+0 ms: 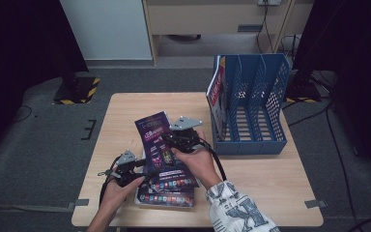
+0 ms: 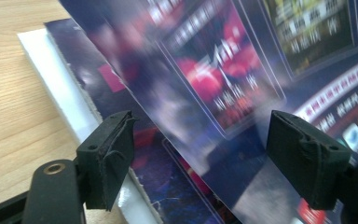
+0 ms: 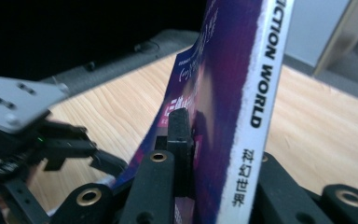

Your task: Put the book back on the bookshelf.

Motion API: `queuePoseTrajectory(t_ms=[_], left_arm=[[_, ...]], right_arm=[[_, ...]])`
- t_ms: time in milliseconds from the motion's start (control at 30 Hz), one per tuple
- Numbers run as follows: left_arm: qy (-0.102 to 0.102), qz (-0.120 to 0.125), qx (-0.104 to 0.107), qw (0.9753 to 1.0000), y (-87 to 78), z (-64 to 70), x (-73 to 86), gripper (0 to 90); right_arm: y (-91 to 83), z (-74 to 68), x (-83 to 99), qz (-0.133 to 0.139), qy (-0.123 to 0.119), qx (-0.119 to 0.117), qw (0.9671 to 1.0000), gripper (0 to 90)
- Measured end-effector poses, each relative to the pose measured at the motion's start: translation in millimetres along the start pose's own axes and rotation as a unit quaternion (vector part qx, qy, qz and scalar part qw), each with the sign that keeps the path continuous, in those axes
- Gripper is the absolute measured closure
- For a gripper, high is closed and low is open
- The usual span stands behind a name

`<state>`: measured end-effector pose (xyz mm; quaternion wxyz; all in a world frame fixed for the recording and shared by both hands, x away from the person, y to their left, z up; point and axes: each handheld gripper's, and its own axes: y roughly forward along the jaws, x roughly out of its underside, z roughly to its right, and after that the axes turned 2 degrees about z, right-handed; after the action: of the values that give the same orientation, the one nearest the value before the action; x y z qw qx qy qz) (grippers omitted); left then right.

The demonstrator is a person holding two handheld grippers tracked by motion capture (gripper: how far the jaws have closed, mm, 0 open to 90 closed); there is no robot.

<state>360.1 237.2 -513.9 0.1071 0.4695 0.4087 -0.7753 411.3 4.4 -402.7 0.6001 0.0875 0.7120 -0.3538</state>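
The right gripper [image 1: 176, 140] was clamped on the spine of the top magazine [image 1: 159, 140], lifting it off the stack [image 1: 166, 195] (one magazine [image 1: 216, 92] already stood in the blue file rack [image 1: 251, 140]), while the left gripper [image 1: 137, 169] stood wide open beside it, so filing remained.

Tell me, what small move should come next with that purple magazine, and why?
Probably lift it clear of the stack toward the blue file rack: the right gripper already clamps the magazine, while the left gripper stands open around its edge.
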Motion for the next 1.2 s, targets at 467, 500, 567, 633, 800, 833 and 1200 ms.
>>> queuePoseTrajectory(t_ms=[467,500,567,633,800,833,1200], left_arm=[[-0.026,0.028,0.035,0.9987,-6.3,-13.2,-5.6,46.5],[-0.031,0.028,0.036,0.9985,-7.8,-15.7,-6.1,51.8],[-0.03,0.027,0.036,0.9985,-9.6,-18.5,-7.8,60.2],[-0.032,0.025,0.035,0.9985,-12.5,-19.6,-8.5,68.7],[-0.034,0.026,0.031,0.9986,-16.7,-19.9,-10.9,77.4],[-0.028,0.026,0.026,0.9989,-17.1,-19.0,-11.9,77.4],[0.014,0.039,-0.033,0.9986,-29.6,-14.7,-20.7,79.4]], right_arm=[[-7.4,-5.4,-9.1,0.059,-0.004,-0.029,0.9978,81.3],[-7.5,-5.4,-8.8,0.061,-0.007,-0.032,0.9976,81.4],[-6.7,-5.3,-7.9,0.065,-0.009,-0.034,0.9973,81.7],[-5.2,-3.7,-7.3,0.065,-0.011,-0.031,0.9974,81.7],[-4.9,3.2,-5.9,0.06,-0.008,-0.02,0.9979,82.3],[-4.9,3.2,-5.9,0.06,-0.008,-0.02,0.9979,82.3],[-10.6,9.8,-3.5,0.058,-0.006,-0.018,0.9981,82.3]])
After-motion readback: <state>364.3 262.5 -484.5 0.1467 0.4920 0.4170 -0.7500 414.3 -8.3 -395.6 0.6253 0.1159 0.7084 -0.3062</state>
